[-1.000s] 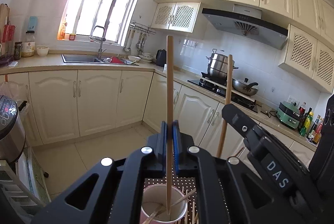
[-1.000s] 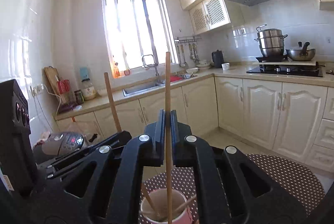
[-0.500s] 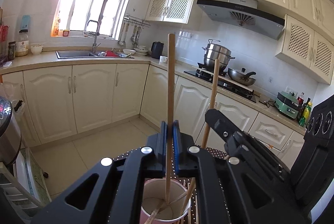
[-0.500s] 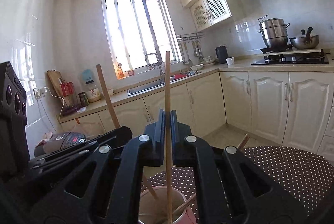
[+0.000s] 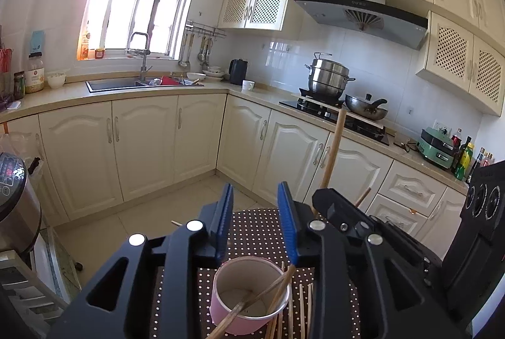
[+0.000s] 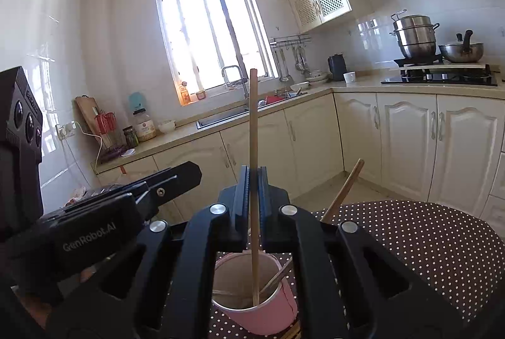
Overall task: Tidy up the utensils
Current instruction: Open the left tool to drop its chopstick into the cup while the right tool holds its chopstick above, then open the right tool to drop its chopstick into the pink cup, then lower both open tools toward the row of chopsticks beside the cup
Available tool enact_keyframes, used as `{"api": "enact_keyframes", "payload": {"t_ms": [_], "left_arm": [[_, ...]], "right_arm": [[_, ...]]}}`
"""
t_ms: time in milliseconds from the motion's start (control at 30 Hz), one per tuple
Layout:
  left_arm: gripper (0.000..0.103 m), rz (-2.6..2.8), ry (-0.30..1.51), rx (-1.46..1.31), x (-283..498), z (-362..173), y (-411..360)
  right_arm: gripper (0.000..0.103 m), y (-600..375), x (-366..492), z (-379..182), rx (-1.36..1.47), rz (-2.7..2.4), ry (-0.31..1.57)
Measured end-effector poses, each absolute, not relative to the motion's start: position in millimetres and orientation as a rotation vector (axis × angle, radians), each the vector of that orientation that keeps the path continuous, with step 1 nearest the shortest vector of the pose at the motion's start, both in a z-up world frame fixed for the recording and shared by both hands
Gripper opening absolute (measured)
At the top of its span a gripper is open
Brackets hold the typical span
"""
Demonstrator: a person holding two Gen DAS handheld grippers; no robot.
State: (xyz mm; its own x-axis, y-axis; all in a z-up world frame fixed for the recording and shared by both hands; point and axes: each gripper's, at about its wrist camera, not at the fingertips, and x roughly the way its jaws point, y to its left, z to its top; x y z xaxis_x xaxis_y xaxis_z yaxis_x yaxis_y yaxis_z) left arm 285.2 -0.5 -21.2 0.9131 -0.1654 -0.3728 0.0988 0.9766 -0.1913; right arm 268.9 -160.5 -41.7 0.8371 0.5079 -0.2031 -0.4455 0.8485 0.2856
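Note:
A pink paper cup (image 5: 249,298) stands on a dark polka-dot tablecloth (image 5: 252,222), with wooden chopsticks leaning in it. My left gripper (image 5: 255,203) is open and empty just above the cup. My right gripper (image 6: 253,178) is shut on an upright wooden chopstick (image 6: 253,130) whose lower end is inside the cup (image 6: 262,301). In the left wrist view the right gripper's body (image 5: 363,228) sits to the right, with its chopstick (image 5: 331,155) rising from it. A dropped chopstick (image 6: 342,192) leans in the cup toward the right.
Several loose chopsticks (image 5: 304,307) lie on the cloth right of the cup. A rice cooker (image 5: 12,206) stands at the left. Cream cabinets, a sink (image 5: 139,83) and a stove with pots (image 5: 331,80) line the far walls.
My left gripper has opened and let go of its chopstick, which now leans in the cup. My right gripper still holds its chopstick upright and has lowered it into the cup.

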Motion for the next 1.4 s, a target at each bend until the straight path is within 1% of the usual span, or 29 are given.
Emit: {"api": "enact_keyframes", "payload": {"t_ms": [233, 433, 600, 667, 733, 767, 800, 833, 1133, 1400], "left_arm": [[0.031, -0.137, 0.412, -0.154, 276.8, -17.8, 4.5], [0.031, -0.123, 0.458, -0.141, 275.4, -21.6, 11.7], [0.036, -0.12, 0.485, -0.144, 271.6, -26.0, 17.6], [0.039, -0.125, 0.49, -0.144, 268.0, -26.5, 18.8], [0.041, -0.125, 0.489, -0.14, 264.0, -26.1, 18.0], [0.041, -0.128, 0.488, -0.137, 260.6, -26.0, 17.5], [0.041, -0.128, 0.488, -0.134, 257.7, -25.9, 17.1], [0.042, -0.128, 0.485, -0.133, 253.9, -25.8, 16.8], [0.043, -0.157, 0.47, -0.117, 213.0, -22.5, 11.0], [0.043, -0.194, 0.543, -0.052, 194.3, -38.3, -11.9]], "right_arm": [[0.006, -151.0, 268.3, -52.5, 0.195, 0.516, 0.352], [0.006, -136.1, 271.1, -66.3, 0.159, 0.535, 0.438], [0.007, -137.4, 263.3, -58.8, 0.163, 0.524, 0.448], [0.012, -139.8, 258.0, -53.2, 0.161, 0.52, 0.449], [0.026, -142.7, 251.1, -47.8, 0.152, 0.508, 0.442], [0.03, -144.9, 246.7, -45.3, 0.151, 0.505, 0.434], [0.038, -146.3, 244.1, -42.7, 0.149, 0.501, 0.43], [0.042, -148.9, 239.7, -40.4, 0.146, 0.492, 0.425], [0.042, -177.6, 208.1, -30.9, 0.143, 0.449, 0.422], [0.042, -201.1, 186.1, -45.3, 0.153, 0.406, 0.485]]}}
